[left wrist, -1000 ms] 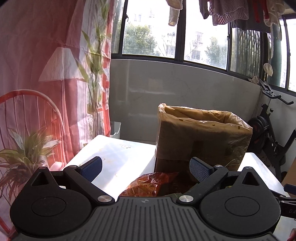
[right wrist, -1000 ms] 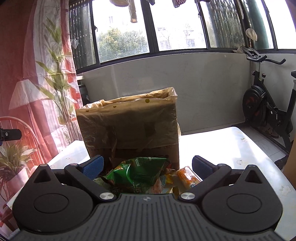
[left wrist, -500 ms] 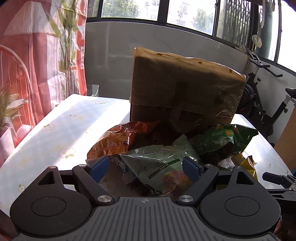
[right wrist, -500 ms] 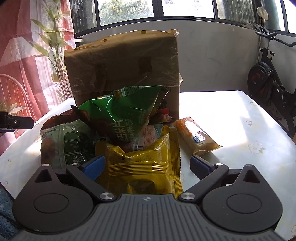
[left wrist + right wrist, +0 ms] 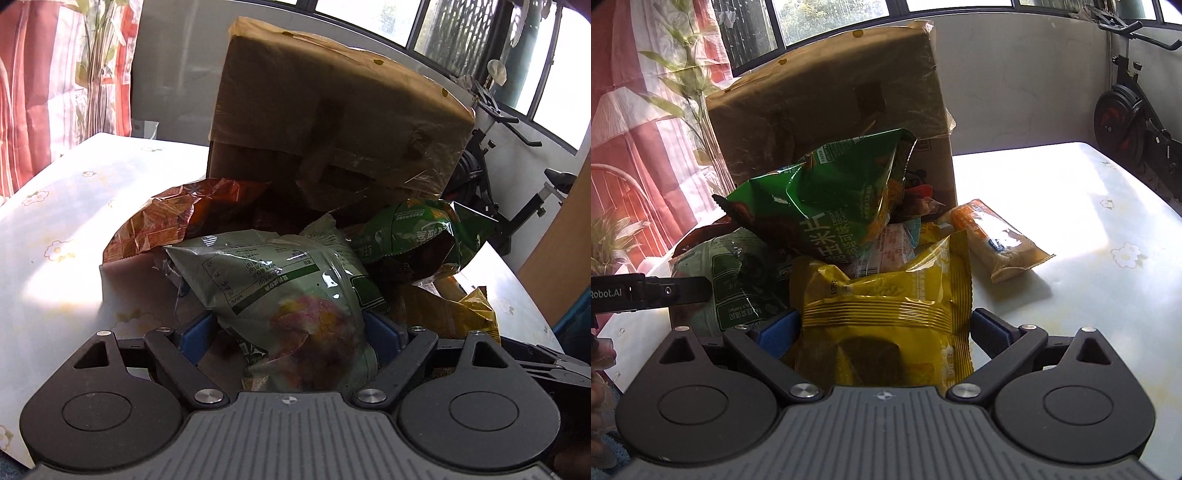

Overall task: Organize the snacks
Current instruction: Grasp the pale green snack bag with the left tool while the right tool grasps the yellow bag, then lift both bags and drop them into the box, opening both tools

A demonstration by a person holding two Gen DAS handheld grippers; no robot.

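One cardboard box (image 5: 332, 122), wrapped in film, is stood at twelve o'clock on one floral-cloth table (image 5: 66, 221). Before it, six snack packets are heaped: one red-orange bag (image 5: 159, 221), one pale green bag (image 5: 280, 280), one dark green bag (image 5: 842, 206) printed "玉米片", one pink-and-white packet (image 5: 892, 251), one yellow bag (image 5: 886, 310), and one orange bar (image 5: 993, 240) at two o'clock. "Robot.AI" is read on the left gripper (image 5: 290, 334). Both views are now lowered onto the heap. The left jaws, lately narrowed, straddle the pale green bag; pad contact cannot be told. The right gripper (image 5: 882, 332) is spread around the yellow bag.
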